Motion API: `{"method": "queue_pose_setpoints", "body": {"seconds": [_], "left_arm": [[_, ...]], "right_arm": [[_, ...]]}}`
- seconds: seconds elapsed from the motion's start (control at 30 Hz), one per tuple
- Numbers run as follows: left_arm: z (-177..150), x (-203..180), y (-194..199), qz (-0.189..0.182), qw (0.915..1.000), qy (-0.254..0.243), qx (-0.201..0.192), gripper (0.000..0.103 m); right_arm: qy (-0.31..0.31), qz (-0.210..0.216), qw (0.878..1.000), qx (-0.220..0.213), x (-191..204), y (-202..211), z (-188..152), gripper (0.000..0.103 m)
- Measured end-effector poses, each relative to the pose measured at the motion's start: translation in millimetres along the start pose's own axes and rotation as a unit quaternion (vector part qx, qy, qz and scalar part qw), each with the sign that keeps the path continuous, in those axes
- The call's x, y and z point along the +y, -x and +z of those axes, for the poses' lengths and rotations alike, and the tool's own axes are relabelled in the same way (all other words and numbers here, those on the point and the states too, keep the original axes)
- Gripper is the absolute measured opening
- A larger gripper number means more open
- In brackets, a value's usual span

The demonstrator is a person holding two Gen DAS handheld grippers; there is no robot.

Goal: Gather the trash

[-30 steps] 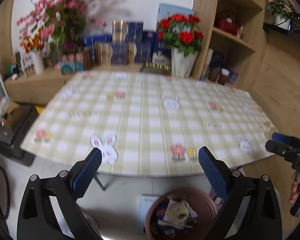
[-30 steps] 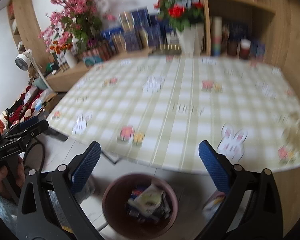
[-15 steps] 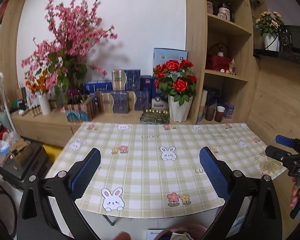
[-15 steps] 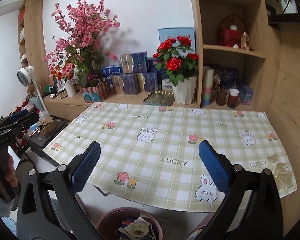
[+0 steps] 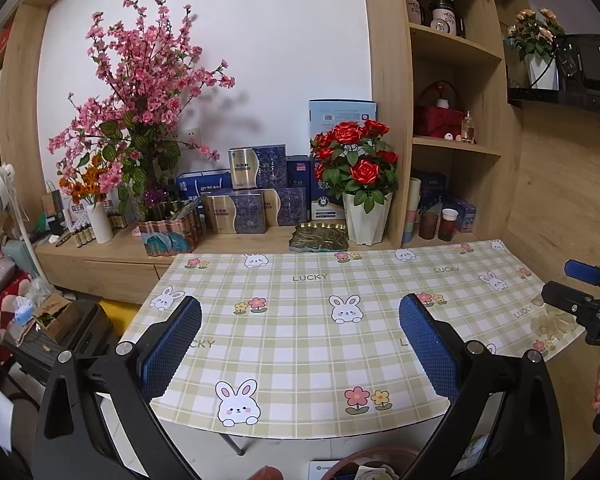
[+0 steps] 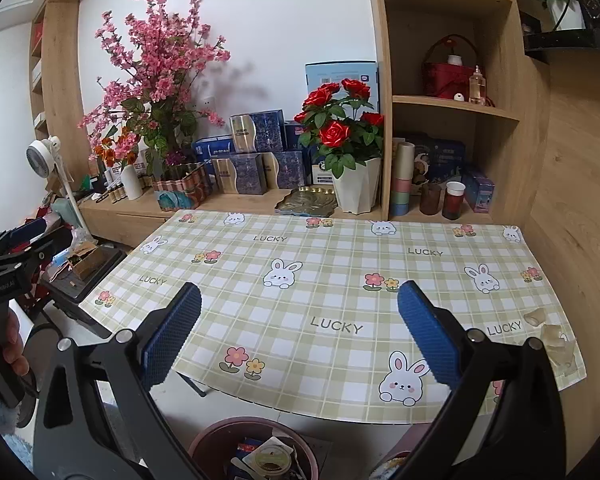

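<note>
I hold both grippers above the near edge of the tabletop (image 6: pixel 340 280); the left gripper (image 5: pixel 300 344) and the right gripper (image 6: pixel 299 334) have their fingers spread wide, holding nothing. The last trash I see is a crumpled clear wrapper (image 6: pixel 556 340) at the near right corner. It looks light, soft and slippery, so I would pinch a raised fold. The bin (image 6: pixel 204 446) stands below on the floor.
</note>
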State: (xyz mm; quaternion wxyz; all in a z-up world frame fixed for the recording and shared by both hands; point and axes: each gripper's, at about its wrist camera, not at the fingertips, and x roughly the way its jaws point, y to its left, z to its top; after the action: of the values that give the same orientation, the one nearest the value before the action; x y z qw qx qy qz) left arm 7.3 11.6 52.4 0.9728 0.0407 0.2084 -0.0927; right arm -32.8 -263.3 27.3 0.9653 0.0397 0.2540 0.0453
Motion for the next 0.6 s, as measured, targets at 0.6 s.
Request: {"method": "queue_pose_setpoints", "body": {"seconds": [0.6], "left_arm": [[-1.2, -1.9, 2.5, 0.007, 0.9999, -0.009, 0.006, 0.097]], "right_arm": [[0.0, 0.001, 1.0, 0.0, -1.2, -0.1, 0.3, 0.097]]}}
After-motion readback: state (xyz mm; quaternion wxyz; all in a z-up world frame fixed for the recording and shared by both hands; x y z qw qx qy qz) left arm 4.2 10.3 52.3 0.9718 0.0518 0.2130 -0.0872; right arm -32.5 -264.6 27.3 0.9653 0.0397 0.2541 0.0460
